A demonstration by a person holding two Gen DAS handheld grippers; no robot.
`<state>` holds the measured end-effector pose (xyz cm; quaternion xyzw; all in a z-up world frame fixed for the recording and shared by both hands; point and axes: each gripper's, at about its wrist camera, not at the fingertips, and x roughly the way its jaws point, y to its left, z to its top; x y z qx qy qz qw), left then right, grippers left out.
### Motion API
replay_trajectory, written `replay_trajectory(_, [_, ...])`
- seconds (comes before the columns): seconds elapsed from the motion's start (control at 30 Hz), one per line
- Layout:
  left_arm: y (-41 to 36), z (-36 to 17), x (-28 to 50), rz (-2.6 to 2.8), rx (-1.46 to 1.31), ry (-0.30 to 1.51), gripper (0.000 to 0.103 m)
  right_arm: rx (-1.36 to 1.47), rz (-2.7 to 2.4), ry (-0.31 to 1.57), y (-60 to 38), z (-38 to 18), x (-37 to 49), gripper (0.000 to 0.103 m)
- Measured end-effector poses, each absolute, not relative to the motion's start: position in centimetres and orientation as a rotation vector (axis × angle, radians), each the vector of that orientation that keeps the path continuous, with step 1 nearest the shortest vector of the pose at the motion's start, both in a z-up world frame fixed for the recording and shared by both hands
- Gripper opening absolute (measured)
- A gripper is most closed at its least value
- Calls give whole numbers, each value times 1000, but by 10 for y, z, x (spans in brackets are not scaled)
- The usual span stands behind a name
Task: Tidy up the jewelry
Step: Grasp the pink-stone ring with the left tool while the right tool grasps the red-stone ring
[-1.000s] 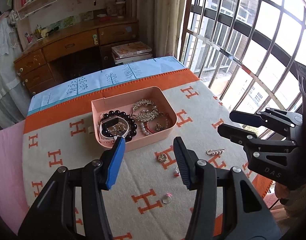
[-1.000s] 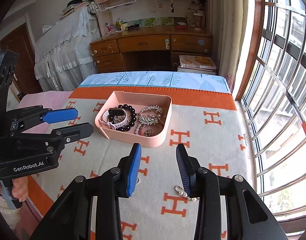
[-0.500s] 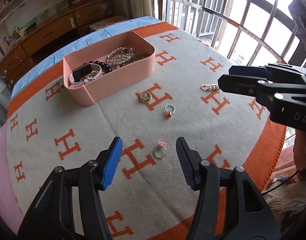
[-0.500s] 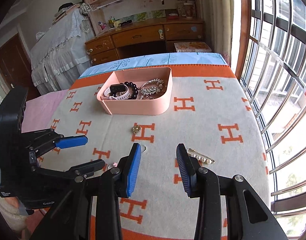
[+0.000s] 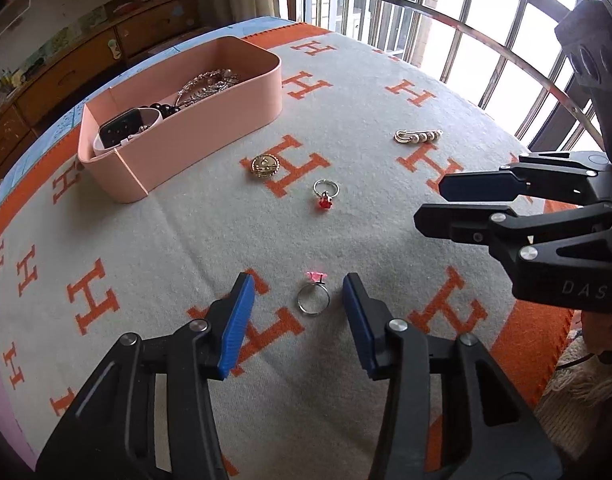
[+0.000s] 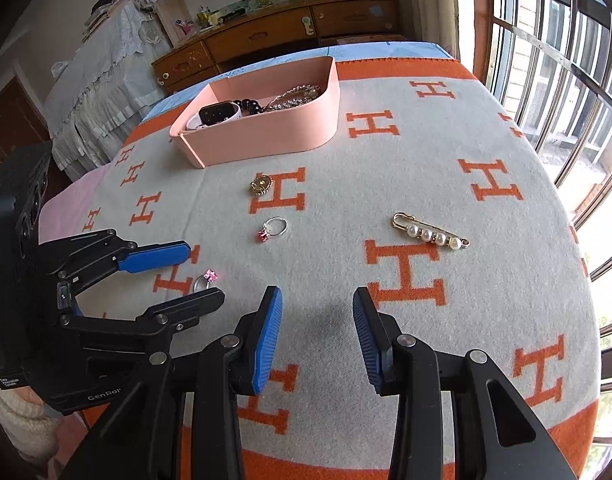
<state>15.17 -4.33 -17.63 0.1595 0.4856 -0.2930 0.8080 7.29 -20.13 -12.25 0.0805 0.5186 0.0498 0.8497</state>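
Note:
A pink jewelry box [image 5: 193, 132] [image 6: 265, 136] holds a watch, dark beads and silver pieces. Loose on the blanket lie a gold round brooch [image 5: 265, 165] [image 6: 260, 185], a red-stone ring [image 5: 325, 193] [image 6: 274, 227], a pearl pin [image 5: 418, 136] [image 6: 430, 234] and a pink-stone ring [image 5: 314, 298] [image 6: 205, 280]. My left gripper [image 5: 295, 308] [image 6: 193, 276] is open and low, with the pink-stone ring between its fingers. My right gripper [image 6: 318, 320] [image 5: 430, 202] is open and empty, above the blanket near the pearl pin.
The bed is covered with a grey blanket [image 6: 386, 160] with orange H marks and an orange border. A barred window [image 5: 466, 40] stands at the right. A wooden desk [image 6: 285, 28] and a cloth-covered piece of furniture [image 6: 101, 76] stand behind the bed.
Both grippers have dropped lower and closer to the blanket. My left gripper has moved forward so the pink-stone ring now lies between its open fingers.

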Motion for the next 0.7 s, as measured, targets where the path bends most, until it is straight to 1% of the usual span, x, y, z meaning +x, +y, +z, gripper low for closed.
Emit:
replay_trajectory(0.03, [-47, -176, 150, -633, 347, 1036, 31, 169, 103, 1093, -201, -124, 73, 37])
replay_trajectory(0.07, [-49, -176, 148, -640, 352, 1033, 28, 169, 101, 1095, -200, -124, 74, 37])
replay_trajectory(0.13, [-53, -175, 144, -655, 367, 1025, 16, 170, 100, 1100, -200, -126, 76, 37])
replay_trajectory(0.17, [-56, -175, 141, -663, 377, 1020, 13, 171, 99, 1103, -199, -128, 76, 37])
replay_trajectory(0.37, [-55, -172, 135, -623, 367, 1012, 13, 158, 101, 1101, -195, -129, 78, 37])
replay_trajectory(0.7, [-11, -154, 126, -519, 237, 986, 13, 124, 146, 1100, -168, -132, 102, 38])
